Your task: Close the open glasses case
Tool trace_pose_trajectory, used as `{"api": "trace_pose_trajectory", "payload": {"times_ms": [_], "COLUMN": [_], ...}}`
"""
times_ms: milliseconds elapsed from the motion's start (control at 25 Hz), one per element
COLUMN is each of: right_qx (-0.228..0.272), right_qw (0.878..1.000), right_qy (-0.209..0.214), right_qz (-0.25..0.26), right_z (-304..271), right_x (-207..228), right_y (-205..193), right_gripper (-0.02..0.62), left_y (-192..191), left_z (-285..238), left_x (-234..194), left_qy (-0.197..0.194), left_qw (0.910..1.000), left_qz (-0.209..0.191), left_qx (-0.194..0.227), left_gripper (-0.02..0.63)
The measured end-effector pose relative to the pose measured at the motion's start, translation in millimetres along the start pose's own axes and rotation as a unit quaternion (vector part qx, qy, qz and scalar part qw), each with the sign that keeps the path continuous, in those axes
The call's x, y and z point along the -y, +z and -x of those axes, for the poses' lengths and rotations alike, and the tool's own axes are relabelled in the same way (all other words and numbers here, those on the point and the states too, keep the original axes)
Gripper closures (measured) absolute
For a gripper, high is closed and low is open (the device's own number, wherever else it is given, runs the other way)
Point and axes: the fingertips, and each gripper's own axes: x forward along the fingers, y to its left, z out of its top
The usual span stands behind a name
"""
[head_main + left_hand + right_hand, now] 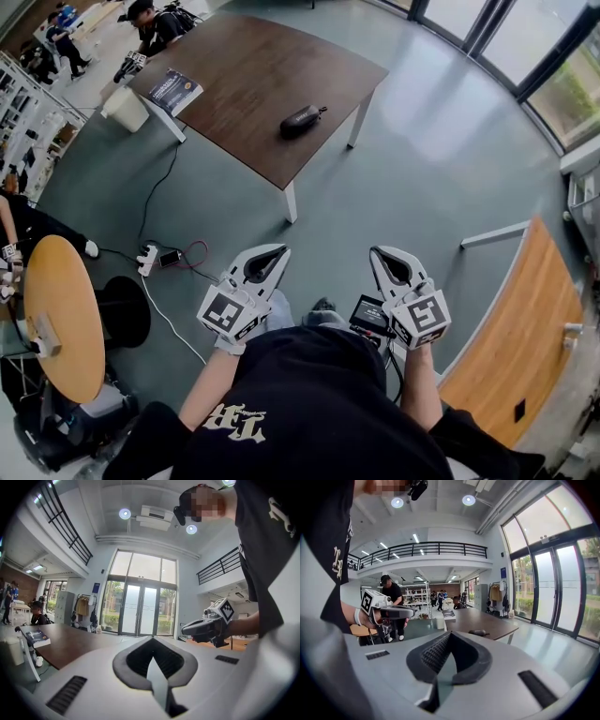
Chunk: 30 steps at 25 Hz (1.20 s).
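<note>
A dark glasses case (302,120) lies on the brown table (253,66), far ahead of both grippers; in the right gripper view the glasses case (478,633) is small and I cannot tell how its lid stands. My left gripper (279,251) and right gripper (378,253) are held side by side close to my body, over the grey floor. Both have their jaws closed tip to tip with nothing between them. The left gripper (152,640) looks over the table (65,644) towards glass doors. The right gripper (449,633) points at the table (487,623).
A book (173,87) lies at the table's far left corner, with a white bin (125,109) beside it. A power strip with cables (150,260) lies on the floor at left, near a round yellow table (64,319). A curved wooden bench (525,337) stands at right. People are at the back left.
</note>
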Motion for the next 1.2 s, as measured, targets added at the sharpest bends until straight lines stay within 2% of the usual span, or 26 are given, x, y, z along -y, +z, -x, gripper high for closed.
{"api": "trace_pose_trajectory", "payload": {"times_ms": [760, 1000, 1200], "right_qx": [0.001, 0.036, 0.035], "right_qw": [1.000, 0.998, 0.998], "right_qy": [0.019, 0.030, 0.021], "right_qz": [0.010, -0.052, -0.046], "right_z": [23.4, 33.1, 39.5], "right_x": [-12.4, -7.0, 0.1], "right_y": [-21.3, -12.1, -10.4], "right_gripper": [0.607, 0.607, 0.607], "left_y": [-18.8, -16.6, -12.1], "left_z": [12.1, 10.7, 9.9], "left_x": [32.0, 36.8, 40.9], "left_qy": [0.012, 0.012, 0.013], "left_qw": [0.9999, 0.9998, 0.9998], "left_qz": [-0.005, -0.010, -0.011], "left_qx": [-0.009, -0.008, -0.007], "left_gripper": [0.600, 0.600, 0.600]}}
